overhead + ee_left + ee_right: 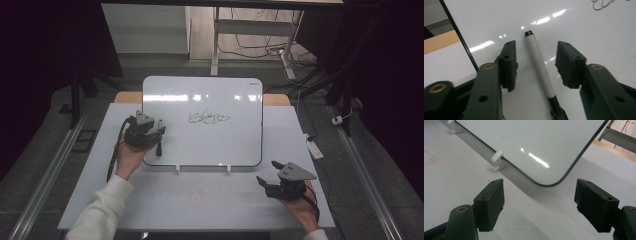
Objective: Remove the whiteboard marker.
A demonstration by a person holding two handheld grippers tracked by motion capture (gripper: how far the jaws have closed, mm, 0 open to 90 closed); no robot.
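Because the marker (539, 65) lies flat on the whiteboard (210, 145) near its left edge, the left gripper (536, 66) straddles it lengthwise, pads (510, 65) either side with clear gaps (not yet pressing), presumably lined up for a pickup. The right gripper (537, 203) sits wide apart over the bare table (454, 177) by the board's lower right corner, likely waiting. The high view gives the scribble (208, 118) mid-board and both hands' placement; the left gripper view alone reveals the pad-to-marker gaps; the right gripper view shows the board's white clips (497, 157).
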